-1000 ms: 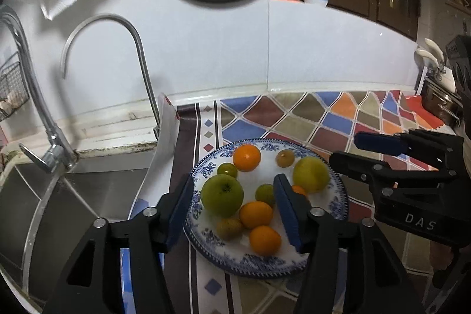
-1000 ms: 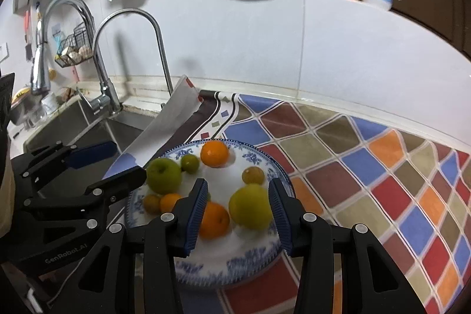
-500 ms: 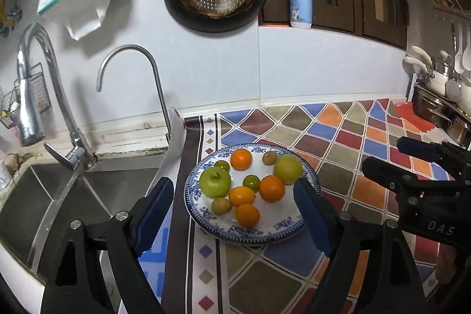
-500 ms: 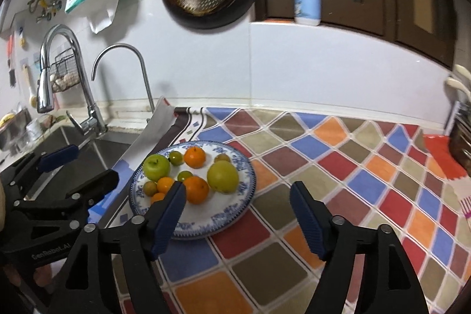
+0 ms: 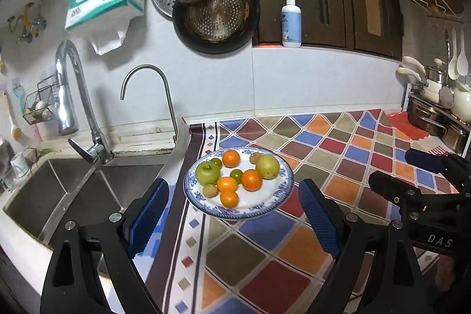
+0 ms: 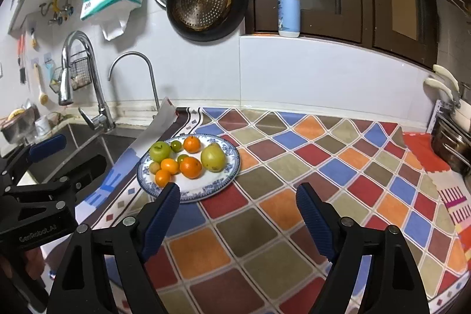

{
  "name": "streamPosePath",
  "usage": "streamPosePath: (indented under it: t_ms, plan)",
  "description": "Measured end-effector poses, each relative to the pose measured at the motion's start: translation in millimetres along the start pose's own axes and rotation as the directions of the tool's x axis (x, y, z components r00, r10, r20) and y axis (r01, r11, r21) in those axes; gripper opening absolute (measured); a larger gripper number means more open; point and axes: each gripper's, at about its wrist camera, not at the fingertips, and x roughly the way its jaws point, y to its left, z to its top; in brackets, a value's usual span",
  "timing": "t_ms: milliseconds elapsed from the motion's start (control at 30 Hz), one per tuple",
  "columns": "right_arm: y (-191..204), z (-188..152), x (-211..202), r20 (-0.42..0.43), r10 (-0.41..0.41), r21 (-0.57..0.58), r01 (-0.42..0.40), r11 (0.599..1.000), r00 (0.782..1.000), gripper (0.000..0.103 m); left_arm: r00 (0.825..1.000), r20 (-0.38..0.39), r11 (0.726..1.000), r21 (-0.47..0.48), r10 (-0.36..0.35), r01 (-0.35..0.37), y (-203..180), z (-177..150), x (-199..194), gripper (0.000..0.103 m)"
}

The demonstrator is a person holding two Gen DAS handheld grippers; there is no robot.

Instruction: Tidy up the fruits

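You had the colourful tiled mat [image 6: 309,167] spread over the counter, and the blue-and-white plate [image 5: 273,203] sat on its sink-side part, with the sink [image 5: 59,196] just beyond the mat's edge. All the fruit lay gathered on that plate: the green apple [image 5: 207,172] on the sink side, the yellow-green pear [image 5: 267,166] on the far side from the sink, and the oranges [image 5: 251,180] and small green and brown fruits packed between them.

Your left gripper [image 5: 232,214] was held short of the plate's near rim, its jaws opening and nothing between them. Your right gripper [image 6: 238,214] hung over bare mat, off the plate's side away from the sink, jaws likewise opening and empty.

By my reading, the gathering step looked finished and you were in the release. Next, if anything remained, you needed to pick a loose fruit well apart from the plate; none showed.
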Motion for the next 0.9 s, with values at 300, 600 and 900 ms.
streamPosePath:
  t_ms: [300,600,900]
  plan:
    - [-11.8,-14.0,-43.4,0.030,0.001,-0.015,-0.001,1.000,1.000,0.084,1.000,0.016,1.000,-0.014,0.008,-0.007,-19.8,-13.3,-38.1,0.096]
    - [-19.4,-28.7,-72.9,0.035,0.019,-0.005,-0.019,1.000,0.999,0.084,1.000,0.026,1.000,-0.017,0.008,-0.008,-34.3,-22.9,-65.4,0.102]
    - [-23.7,-41.5,-89.8,0.030,0.019,0.002,-0.019,1.000,0.999,0.085,1.000,0.023,1.000,-0.010,0.013,-0.013,-40.2,-30.8,-80.9,0.103]
